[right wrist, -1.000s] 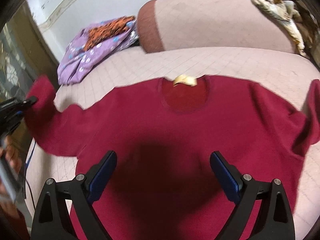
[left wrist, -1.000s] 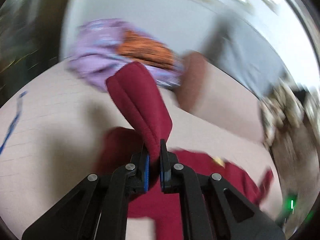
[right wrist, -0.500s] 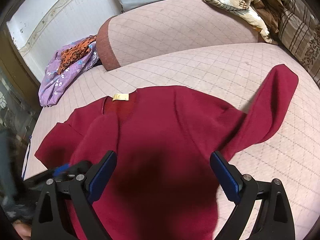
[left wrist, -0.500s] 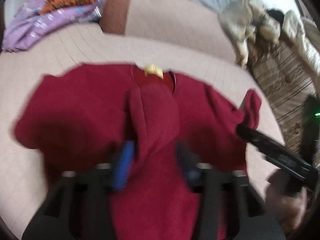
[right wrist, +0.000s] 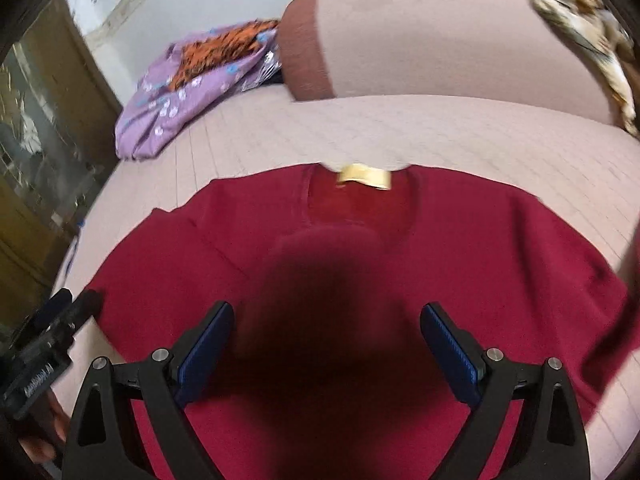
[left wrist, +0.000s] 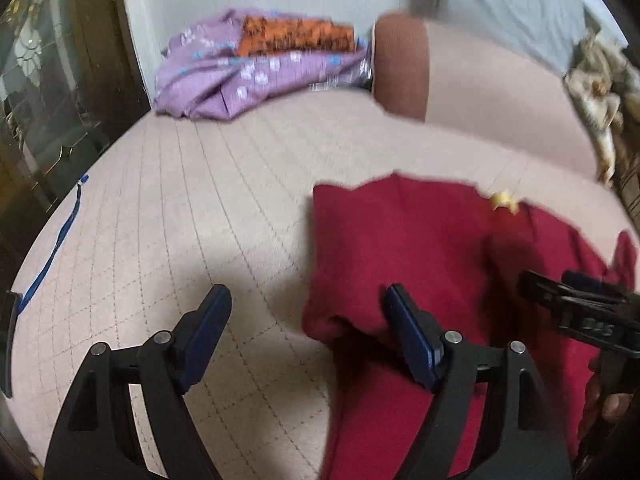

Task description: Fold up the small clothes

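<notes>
A dark red sweater (right wrist: 460, 264) with a yellow neck label (right wrist: 364, 176) lies flat on the pink quilted bed. Its left sleeve (right wrist: 320, 272) is folded across the chest. My right gripper (right wrist: 326, 340) is open and empty above the chest. My left gripper (left wrist: 306, 320) is open and empty at the sweater's (left wrist: 420, 248) folded left edge, its right finger over the cloth. The right gripper's tip (left wrist: 560, 300) shows at the right of the left wrist view; the left gripper's tip (right wrist: 76, 308) shows at the lower left of the right wrist view.
A purple and orange bundle of clothes (left wrist: 260, 64) lies at the back left by the wall. A pink bolster with a brown end (right wrist: 400, 40) lies behind the sweater. A patterned blanket (left wrist: 600, 92) is at the back right. A blue cord (left wrist: 56, 240) hangs at the bed's left edge.
My left gripper carried the left sleeve over the chest, opened and let it go, then drew back to the sweater's left edge. The right gripper stayed open over the sweater.
</notes>
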